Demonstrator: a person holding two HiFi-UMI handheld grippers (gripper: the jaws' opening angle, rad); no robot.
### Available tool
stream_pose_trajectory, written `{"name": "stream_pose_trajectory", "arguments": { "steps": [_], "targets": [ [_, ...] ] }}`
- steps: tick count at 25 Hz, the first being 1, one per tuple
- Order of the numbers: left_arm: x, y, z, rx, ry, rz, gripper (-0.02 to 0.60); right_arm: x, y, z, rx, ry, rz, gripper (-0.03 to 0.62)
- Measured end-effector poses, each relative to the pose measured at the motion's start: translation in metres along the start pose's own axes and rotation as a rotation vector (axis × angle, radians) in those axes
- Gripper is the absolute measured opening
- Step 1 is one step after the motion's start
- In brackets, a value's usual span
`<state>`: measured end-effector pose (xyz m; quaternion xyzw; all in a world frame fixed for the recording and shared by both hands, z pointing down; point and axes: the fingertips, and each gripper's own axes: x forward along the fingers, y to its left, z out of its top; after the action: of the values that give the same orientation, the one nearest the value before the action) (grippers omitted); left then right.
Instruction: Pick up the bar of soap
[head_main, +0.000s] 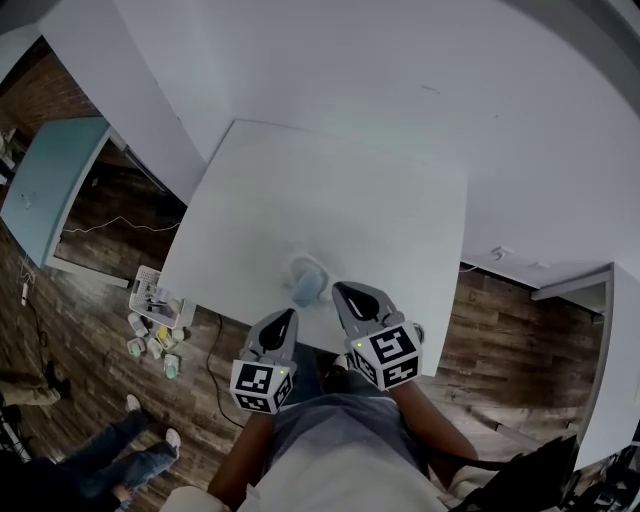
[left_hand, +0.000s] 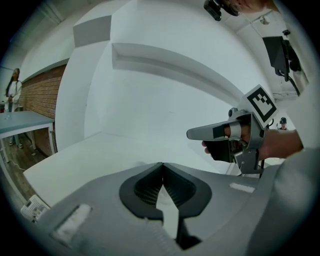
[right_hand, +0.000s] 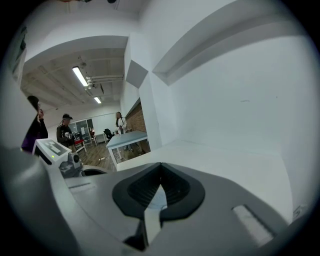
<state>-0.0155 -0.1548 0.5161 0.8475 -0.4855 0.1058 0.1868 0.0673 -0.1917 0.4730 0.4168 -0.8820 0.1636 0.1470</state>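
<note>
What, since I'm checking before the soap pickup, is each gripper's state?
Left gripper: closed, empty.
Right gripper: closed, empty.

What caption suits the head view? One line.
Left tongs and right tongs, shut, near soap on white table.

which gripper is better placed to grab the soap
Probably the right gripper: its tip sits right beside the soap, while the left gripper lies short of it, near the table edge. Both are shut, so it must open first.
</note>
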Motion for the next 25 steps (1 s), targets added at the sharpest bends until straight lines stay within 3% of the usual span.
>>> {"name": "stream_pose_trajectory", "arguments": {
  "steps": [6,8,13,19,25],
  "targets": [
    [0.017,0.018,-0.029,-0.035,0.068,0.021,0.0,0.026,-0.006,-0.017,0.012,0.054,0.001,0.003],
    [0.02,0.022,-0.038,-0.056,0.089,0.025,0.043,0.031,-0.006,-0.022,0.009,0.074,0.005,0.003],
    [0.03,0.03,-0.059,-0.135,0.124,0.028,0.051,0.033,-0.012,-0.027,0.006,0.096,-0.002,0.003],
    [0.04,0.039,-0.069,-0.221,0.151,0.009,0.1,0.046,-0.012,-0.036,-0.003,0.142,-0.001,0.003],
    [0.05,0.037,-0.07,-0.282,0.146,-0.033,0.104,0.062,-0.008,-0.051,-0.002,0.197,0.011,0.003]
  ]
}}
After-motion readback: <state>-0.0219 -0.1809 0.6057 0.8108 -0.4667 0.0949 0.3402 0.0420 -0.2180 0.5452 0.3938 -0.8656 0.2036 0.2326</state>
